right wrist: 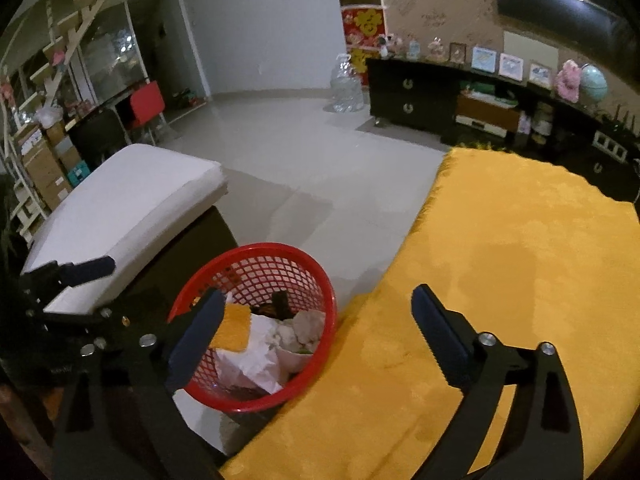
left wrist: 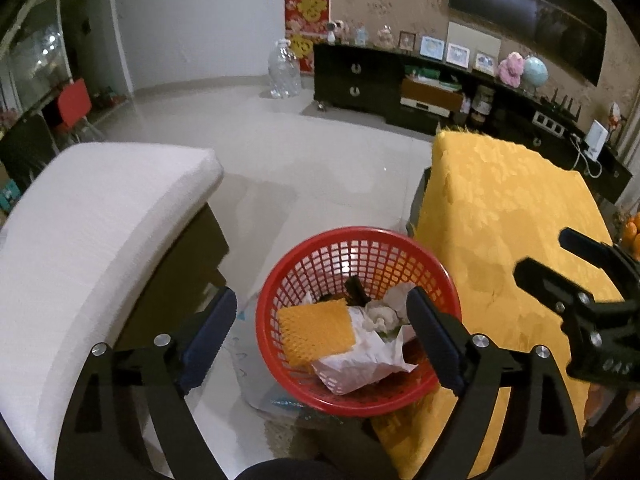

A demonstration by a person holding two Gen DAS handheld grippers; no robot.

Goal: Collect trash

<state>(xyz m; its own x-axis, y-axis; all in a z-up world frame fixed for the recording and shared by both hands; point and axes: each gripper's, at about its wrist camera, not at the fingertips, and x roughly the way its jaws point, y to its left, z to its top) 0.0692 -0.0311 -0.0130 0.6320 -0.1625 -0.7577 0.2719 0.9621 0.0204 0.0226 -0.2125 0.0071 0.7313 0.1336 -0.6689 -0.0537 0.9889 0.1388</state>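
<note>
A red mesh basket [left wrist: 304, 264] stands on the floor beside the table, also in the right wrist view [right wrist: 276, 250]. It holds an orange foam net [left wrist: 318, 330], crumpled white paper [left wrist: 360, 364] and a dark item [left wrist: 356, 290]. My left gripper [left wrist: 322, 328] is open and empty, hovering above the basket. My right gripper [right wrist: 316, 328] is open and empty over the table edge next to the basket; it also shows in the left wrist view [left wrist: 540, 256].
A table with a yellow cloth [right wrist: 520, 280] is to the right. A white cushioned bench [left wrist: 88, 216] is to the left. A dark TV cabinet [left wrist: 360, 76] and a big water bottle [left wrist: 284, 70] stand at the far wall across tiled floor.
</note>
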